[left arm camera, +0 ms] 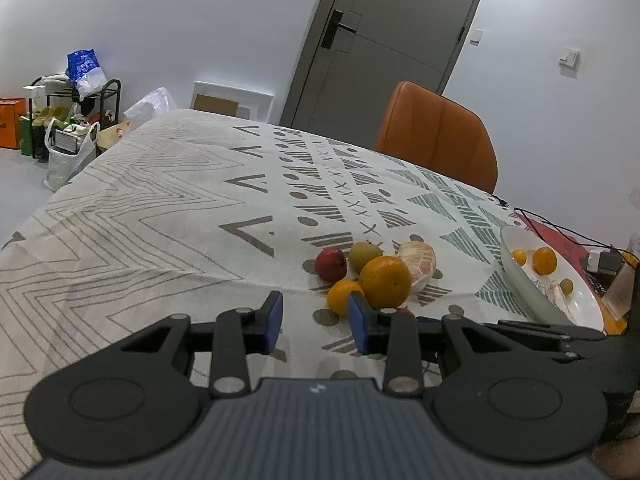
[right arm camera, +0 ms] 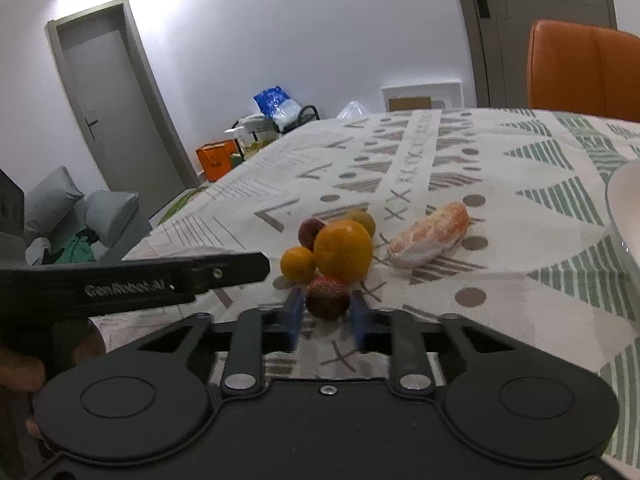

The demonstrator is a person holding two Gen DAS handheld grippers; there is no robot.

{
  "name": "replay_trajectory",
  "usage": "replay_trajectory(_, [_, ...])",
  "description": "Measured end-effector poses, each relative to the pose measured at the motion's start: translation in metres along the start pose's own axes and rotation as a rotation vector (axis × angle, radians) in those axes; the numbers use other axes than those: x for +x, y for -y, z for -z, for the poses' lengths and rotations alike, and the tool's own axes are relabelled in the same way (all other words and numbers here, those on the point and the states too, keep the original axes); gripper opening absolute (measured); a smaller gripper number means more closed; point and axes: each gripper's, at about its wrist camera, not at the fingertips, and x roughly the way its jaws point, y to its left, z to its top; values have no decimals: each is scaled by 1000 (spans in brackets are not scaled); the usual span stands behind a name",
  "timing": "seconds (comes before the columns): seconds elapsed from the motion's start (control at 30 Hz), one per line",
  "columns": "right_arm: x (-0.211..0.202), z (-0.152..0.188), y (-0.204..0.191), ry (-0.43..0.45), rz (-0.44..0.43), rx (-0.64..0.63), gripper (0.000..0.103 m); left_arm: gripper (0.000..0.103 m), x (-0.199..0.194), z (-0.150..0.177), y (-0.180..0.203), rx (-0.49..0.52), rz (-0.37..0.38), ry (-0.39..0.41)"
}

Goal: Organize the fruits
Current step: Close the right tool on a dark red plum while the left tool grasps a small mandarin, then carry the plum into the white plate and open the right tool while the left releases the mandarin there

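Observation:
A fruit pile lies on the patterned tablecloth: a big orange (left arm camera: 385, 282) (right arm camera: 343, 250), a small orange (left arm camera: 343, 297) (right arm camera: 297, 264), a red apple (left arm camera: 330, 264) (right arm camera: 311, 232), a green fruit (left arm camera: 363, 256) (right arm camera: 363, 220) and a peeled pomelo piece (left arm camera: 418, 264) (right arm camera: 430, 236). My right gripper (right arm camera: 326, 316) has its blue fingers on either side of a dark red speckled fruit (right arm camera: 328, 297) at the pile's near edge; the jaws look blurred. My left gripper (left arm camera: 316, 322) is open and empty, just in front of the small orange. A white bowl (left arm camera: 520, 280) at the right holds several small fruits.
An orange chair (left arm camera: 438, 136) stands behind the table's far edge. Cables and small boxes (left arm camera: 600, 260) lie right of the bowl. The left gripper's black body (right arm camera: 136, 280) crosses the right wrist view at the left. Bags and a rack (left arm camera: 72, 120) stand on the floor.

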Motion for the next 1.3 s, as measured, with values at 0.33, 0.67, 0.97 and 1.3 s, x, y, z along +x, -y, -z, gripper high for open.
replay_trajectory(0.33, [-15,4,9,22,20,26,22,34,9,-3,13,39,28,-4])
replay_trajectory(0.67, [-33,7,29,66,64,76,22,21,29,-1,21,60,4,-42])
replay_trajectory(0.97, [-54,11,48,124,94,122,22,21,16,-4,52,140,31,-16])
replay_trajectory(1.3, [-92,15,76,212,147,168,22,21,14,-9,94,193,69,9])
